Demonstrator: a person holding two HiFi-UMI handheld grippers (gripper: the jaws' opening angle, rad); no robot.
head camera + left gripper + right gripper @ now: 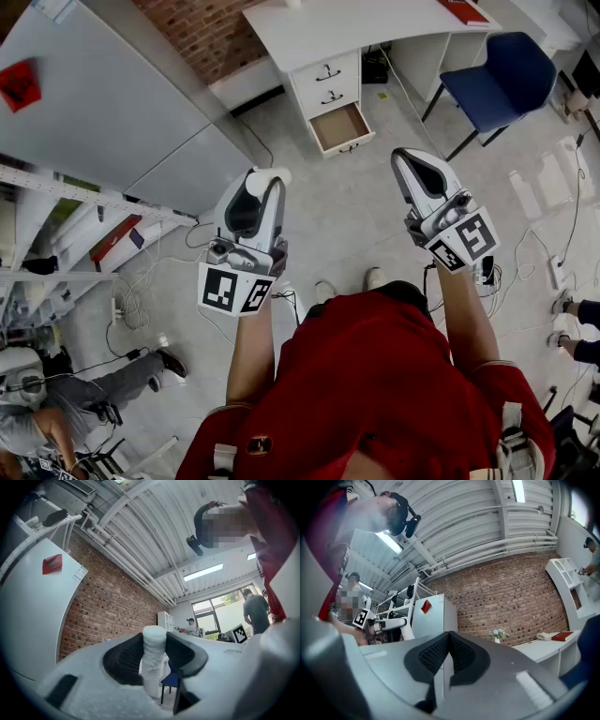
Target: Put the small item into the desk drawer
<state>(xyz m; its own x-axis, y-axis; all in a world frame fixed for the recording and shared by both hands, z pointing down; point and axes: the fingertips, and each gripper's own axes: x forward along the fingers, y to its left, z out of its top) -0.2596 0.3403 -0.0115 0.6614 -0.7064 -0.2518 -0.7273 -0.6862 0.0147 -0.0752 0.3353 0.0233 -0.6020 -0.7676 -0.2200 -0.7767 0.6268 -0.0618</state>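
Note:
My left gripper point(265, 178) is held up over the floor, shut on a small white cylinder-shaped item point(272, 174). In the left gripper view the item point(153, 660) stands upright between the two dark pads point(123, 660), which press on its sides. My right gripper point(403, 156) is raised level with it, to the right, its jaws shut with nothing between them; its pads point(436, 654) meet in the right gripper view. Ahead stands a white desk point(309, 28) with a stack of drawers. The bottom drawer point(341, 127) is pulled out and shows a bare brown bottom.
A blue chair point(497, 70) stands right of the desk. A large white cabinet point(103, 112) and shelving point(56, 225) fill the left side. Cables point(141, 300) lie on the floor. A person point(66, 403) sits at bottom left; another's feet point(567, 319) show at the right edge.

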